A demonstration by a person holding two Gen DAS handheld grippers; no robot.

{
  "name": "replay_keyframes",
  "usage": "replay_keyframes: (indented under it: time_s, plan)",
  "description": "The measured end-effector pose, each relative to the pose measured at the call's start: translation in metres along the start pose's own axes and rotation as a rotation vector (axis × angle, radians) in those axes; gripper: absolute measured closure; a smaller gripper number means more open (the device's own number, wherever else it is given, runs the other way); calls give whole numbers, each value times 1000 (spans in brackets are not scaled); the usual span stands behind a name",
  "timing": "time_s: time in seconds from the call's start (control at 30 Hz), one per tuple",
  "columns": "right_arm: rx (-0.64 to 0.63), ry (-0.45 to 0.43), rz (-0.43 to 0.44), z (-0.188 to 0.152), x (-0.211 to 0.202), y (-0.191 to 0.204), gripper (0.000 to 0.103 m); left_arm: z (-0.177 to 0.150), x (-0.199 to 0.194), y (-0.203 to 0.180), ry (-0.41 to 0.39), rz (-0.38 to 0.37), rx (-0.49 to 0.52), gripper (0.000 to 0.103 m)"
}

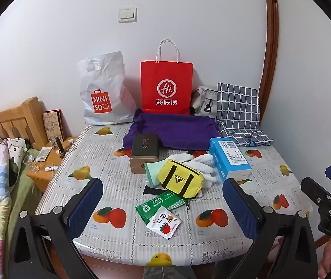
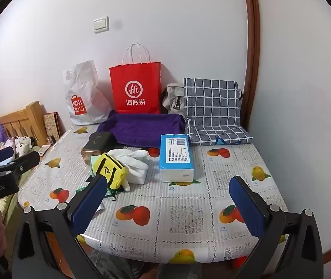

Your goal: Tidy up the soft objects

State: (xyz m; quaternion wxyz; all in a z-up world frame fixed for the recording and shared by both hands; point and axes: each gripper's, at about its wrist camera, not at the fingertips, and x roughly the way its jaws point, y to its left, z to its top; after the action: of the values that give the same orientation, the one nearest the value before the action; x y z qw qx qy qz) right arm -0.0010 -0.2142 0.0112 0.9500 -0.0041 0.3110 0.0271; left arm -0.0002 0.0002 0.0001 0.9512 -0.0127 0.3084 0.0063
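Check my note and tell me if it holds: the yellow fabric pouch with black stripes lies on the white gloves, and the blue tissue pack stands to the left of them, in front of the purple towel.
One detail is wrong. The blue tissue pack stands to the right of the white gloves, not the left. The yellow fabric pouch with black stripes does lie on them, in front of the purple towel. The left wrist view shows it.

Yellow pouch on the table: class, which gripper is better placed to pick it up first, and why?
Probably the left gripper: the yellow pouch lies centred ahead of its open jaws. For the right gripper, it sits off to one side.
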Motion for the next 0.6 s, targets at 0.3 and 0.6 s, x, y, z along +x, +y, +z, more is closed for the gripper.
replay_keyframes:
  time_s: [0.3, 0.6]
  plan:
    - [-6, 1, -5, 3, -6, 1, 0, 0, 0, 1, -2, -1, -2, 0]
    - [0, -6, -6, 7, -11, 1, 0, 0, 0, 1, -5, 0, -2, 0]
